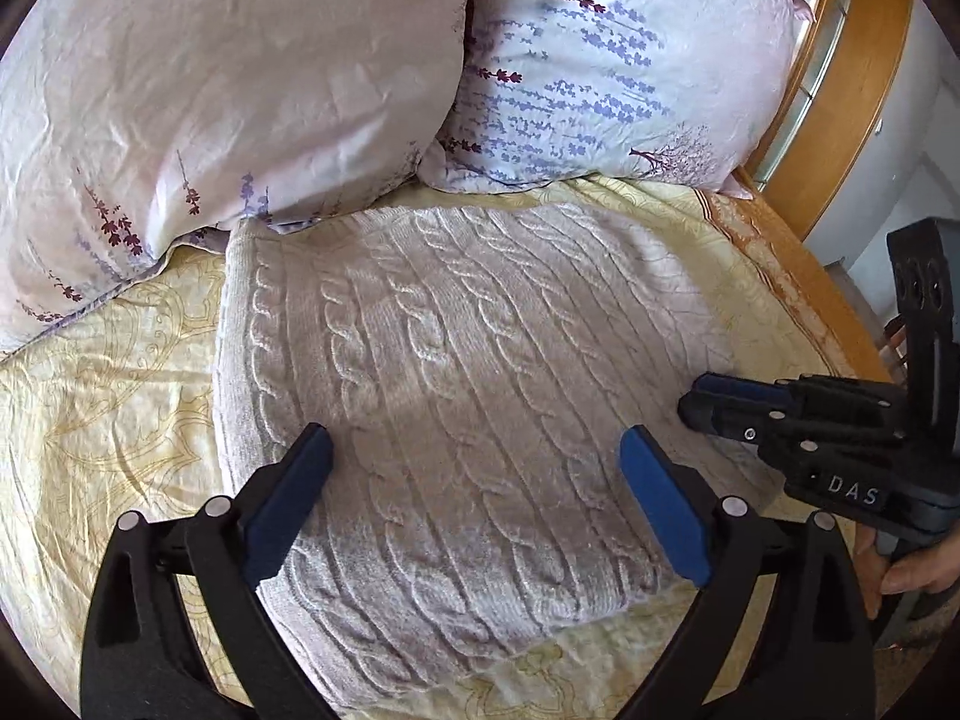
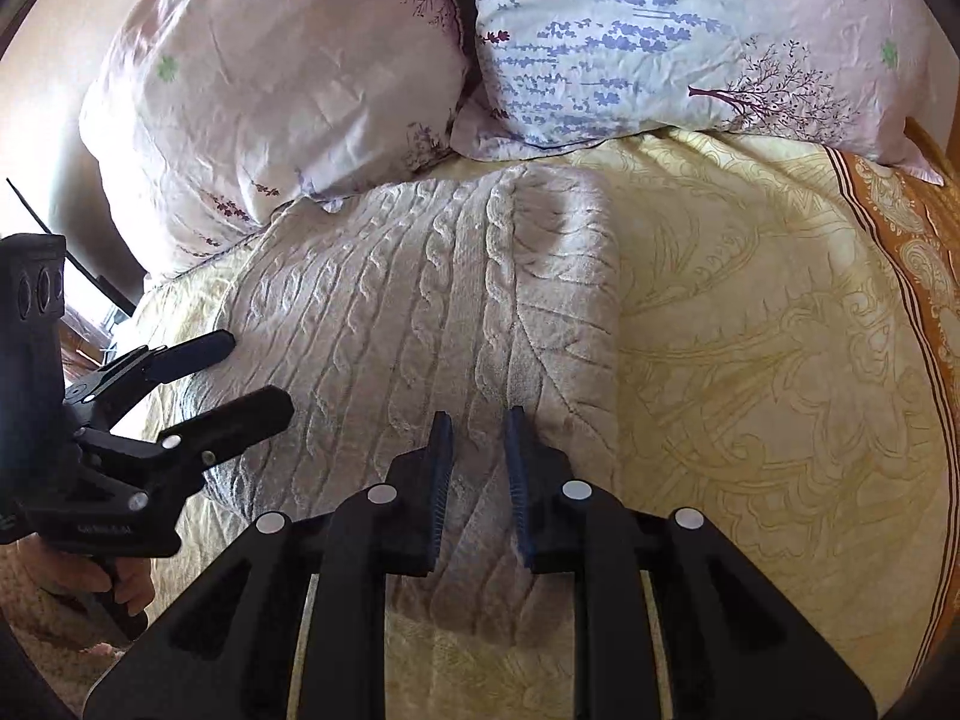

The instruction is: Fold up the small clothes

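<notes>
A pale cable-knit sweater (image 1: 456,372) lies folded into a rough rectangle on the bed, its far edge just below the two pillows and its knit ribs running toward the cameras. In the right wrist view the same sweater (image 2: 420,312) shows a straight folded edge on its right side, with bare bedspread beyond it.

The left claw (image 1: 474,492) is spread wide and released: its two blue-padded fingers (image 1: 288,504) stand well apart over the near part of the sweater, with only knit fabric showing between them and nothing gripped. Seen from the right wrist camera, the left claw (image 2: 240,372) hangs over the sweater's left edge with its fingers parted.

The right claw (image 2: 477,480) is nearly closed, with a narrow gap left between its blue pads; they stand over the sweater's near right part. Knit shows through the gap, but whether the pads pinch any fabric cannot be told. In the left wrist view the right claw (image 1: 699,402) comes in from the right, fingers close together, its tips at the sweater's right edge. A hand (image 1: 900,570) grips its handle at the lower right.

The yellow patterned bedspread (image 2: 750,330) carries the sweater, with an orange border along its right side. The left pillow (image 1: 210,90) is pinkish with sprigs; the right pillow (image 1: 600,60) bears blue-purple flowers. A wooden bed frame (image 1: 852,90) curves beyond them.
</notes>
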`<state>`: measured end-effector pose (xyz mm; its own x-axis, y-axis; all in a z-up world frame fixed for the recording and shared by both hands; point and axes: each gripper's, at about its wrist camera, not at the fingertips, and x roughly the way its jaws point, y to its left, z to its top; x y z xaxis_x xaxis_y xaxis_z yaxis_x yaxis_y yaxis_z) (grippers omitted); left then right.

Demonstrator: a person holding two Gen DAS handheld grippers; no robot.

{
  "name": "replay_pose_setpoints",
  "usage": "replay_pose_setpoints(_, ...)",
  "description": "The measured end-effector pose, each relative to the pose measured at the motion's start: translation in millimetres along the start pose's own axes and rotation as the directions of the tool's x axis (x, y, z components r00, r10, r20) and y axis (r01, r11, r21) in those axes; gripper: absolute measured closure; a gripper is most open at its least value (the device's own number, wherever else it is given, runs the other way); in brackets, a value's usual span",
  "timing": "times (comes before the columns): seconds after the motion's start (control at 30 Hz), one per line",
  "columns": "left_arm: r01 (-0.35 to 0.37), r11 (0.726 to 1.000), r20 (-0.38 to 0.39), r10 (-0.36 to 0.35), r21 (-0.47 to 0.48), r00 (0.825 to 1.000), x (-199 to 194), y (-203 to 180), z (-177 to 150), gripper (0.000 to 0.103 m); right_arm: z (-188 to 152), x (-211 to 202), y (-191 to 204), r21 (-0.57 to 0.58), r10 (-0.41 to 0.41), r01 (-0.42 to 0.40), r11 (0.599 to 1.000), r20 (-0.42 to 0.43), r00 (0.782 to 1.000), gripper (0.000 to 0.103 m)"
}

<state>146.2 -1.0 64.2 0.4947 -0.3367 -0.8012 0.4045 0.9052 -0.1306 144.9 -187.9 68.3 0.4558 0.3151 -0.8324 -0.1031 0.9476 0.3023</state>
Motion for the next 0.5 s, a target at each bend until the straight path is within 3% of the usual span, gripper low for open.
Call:
replay_pose_setpoints(0.13, -0.001, 1.0, 0.035, 0.002, -0.03, 0.999, -17, 1, -1, 0.007, -4, -9, 9, -0.027, -0.037, 0.038, 0.999, 0.015, 0.999, 0.082)
replay_pose_setpoints(0.23, -0.038, 0.998, 0.047, 0.04, -0.051, 0.998, -25, 6, -9, 0.007, -11, -12, 19, -0.073, -0.061, 0.063, 0.995, 0.025, 0.998, 0.071)
replay_pose_setpoints(0.37, -0.105, 0.994, 0.017, 0.106, -0.026, 0.994, -21, 5, -21, 0.006, -22, -9, 37, -0.169, -0.127, 0.129, 0.977, 0.023, 0.992, 0.055)
replay_pose_setpoints(0.5, -0.157, 0.987, -0.054, 0.155, -0.027, 0.986, -9, 7, -27, 0.003, -33, -2, 44, -0.225, -0.185, 0.181, 0.957, 0.006, 0.983, 0.055)
